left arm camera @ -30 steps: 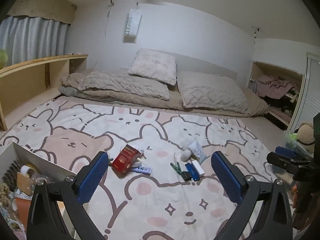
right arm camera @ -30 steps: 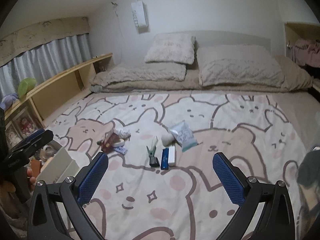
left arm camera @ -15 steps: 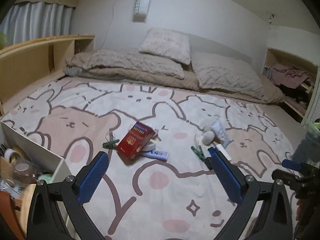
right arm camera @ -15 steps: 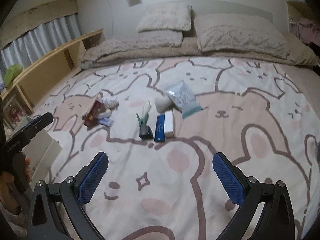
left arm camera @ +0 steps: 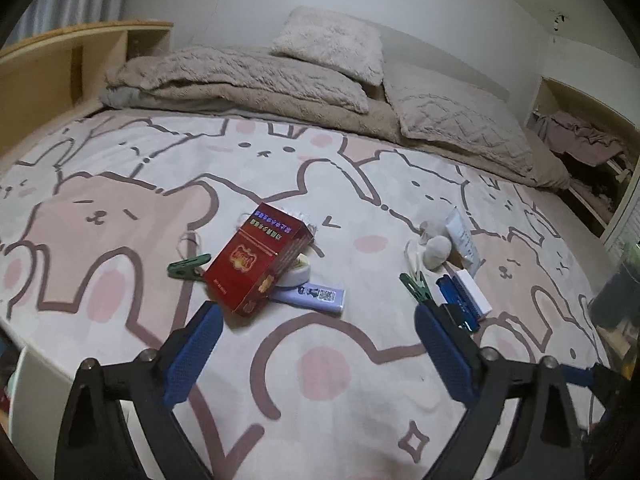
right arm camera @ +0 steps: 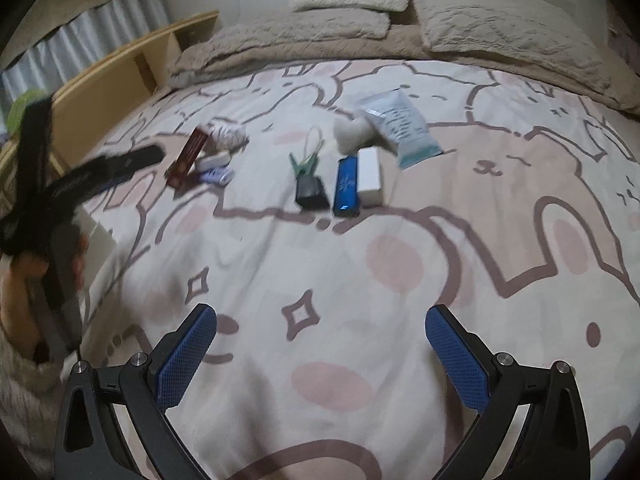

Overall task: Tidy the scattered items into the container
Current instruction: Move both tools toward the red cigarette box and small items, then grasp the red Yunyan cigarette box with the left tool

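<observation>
Only unreadable print marks the red box [left arm camera: 258, 258]

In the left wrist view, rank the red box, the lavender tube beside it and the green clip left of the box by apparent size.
1. red box
2. lavender tube, partly hidden under the box
3. green clip
All three lie at similar distance.

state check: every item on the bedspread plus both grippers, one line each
left gripper: empty, jaws closing
right gripper: open, empty
red box: tilted, propped on the white round tin
white round tin: flat, partly under the box
lavender tube: lying flat
green clothespin: lying beside the box
blue box: flat, against the white box
white box: flat
pouch: lying flat
</observation>
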